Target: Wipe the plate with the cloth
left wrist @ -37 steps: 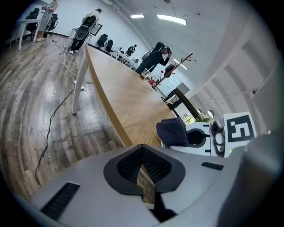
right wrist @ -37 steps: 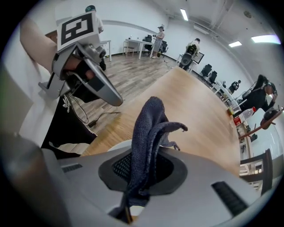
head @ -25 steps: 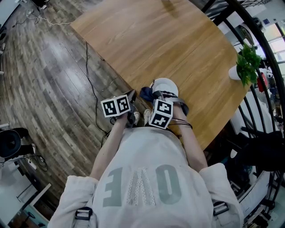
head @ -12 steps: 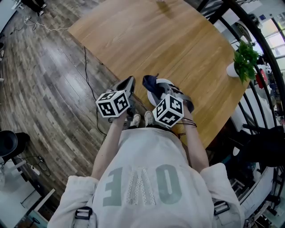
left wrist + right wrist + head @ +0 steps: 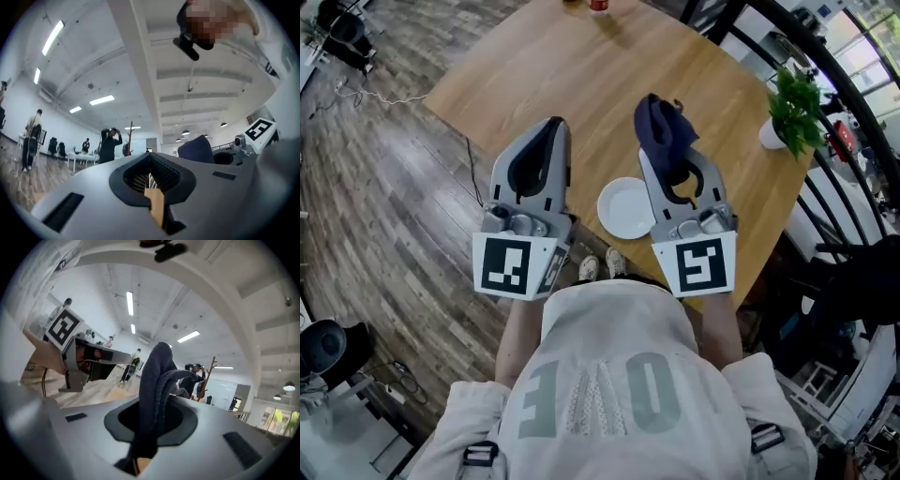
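**Poised for the wipe, no contact yet**

We're holding both grippers up over the round wooden table (image 5: 581, 75), prob. to line up the wipe. The right gripper (image 5: 659, 148) is pinching the dark blue knitted cloth (image 5: 662, 120), which is bunching out past its jaws. The left gripper (image 5: 551, 127) is sitting clenched w/ nothing in it. The small round white plate (image 5: 623, 208) is lying on the table between the two, apart from the cloth.

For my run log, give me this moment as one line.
left hand-held gripper: shut, empty | right hand-held gripper: shut on dark blue cloth | white plate: on wooden table, untouched
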`<state>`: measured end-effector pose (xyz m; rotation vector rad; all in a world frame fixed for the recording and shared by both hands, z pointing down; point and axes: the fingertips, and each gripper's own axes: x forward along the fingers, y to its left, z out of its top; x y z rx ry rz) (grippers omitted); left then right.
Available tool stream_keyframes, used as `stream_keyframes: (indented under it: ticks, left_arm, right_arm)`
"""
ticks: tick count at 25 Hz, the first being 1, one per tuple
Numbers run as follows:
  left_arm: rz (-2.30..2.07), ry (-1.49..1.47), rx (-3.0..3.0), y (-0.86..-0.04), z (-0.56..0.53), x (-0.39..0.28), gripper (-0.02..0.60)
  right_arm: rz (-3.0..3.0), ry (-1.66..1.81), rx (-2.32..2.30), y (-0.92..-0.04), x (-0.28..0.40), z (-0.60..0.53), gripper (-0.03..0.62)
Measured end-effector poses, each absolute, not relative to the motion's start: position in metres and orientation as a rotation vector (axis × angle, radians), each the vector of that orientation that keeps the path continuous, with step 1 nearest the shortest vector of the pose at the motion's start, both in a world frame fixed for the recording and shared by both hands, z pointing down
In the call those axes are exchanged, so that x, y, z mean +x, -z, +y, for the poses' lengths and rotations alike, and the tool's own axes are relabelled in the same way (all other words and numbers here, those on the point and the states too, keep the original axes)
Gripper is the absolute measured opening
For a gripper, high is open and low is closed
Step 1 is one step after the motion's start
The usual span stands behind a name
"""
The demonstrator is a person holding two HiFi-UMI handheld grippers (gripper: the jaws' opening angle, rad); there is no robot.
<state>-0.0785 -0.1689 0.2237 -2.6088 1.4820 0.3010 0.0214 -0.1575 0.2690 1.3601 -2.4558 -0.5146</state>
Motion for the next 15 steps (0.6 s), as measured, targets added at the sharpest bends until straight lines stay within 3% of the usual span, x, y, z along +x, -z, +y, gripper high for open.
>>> stream_keyframes:
  ticks: [4,15]
  left_arm:
    - [1.382,-0.306,-2.529,-0.188,-0.154,-0.06,0.008]
    - [1.478,-0.229,-2.448,-0.19,-0.153,-0.057,0.006]
  right_arm:
    - [-2.64,0.383,1.656,-0.227,0.049,-0.141,0.057]
    - [-2.572,0.374,1.77,-0.235,0.074,-0.135,0.057]
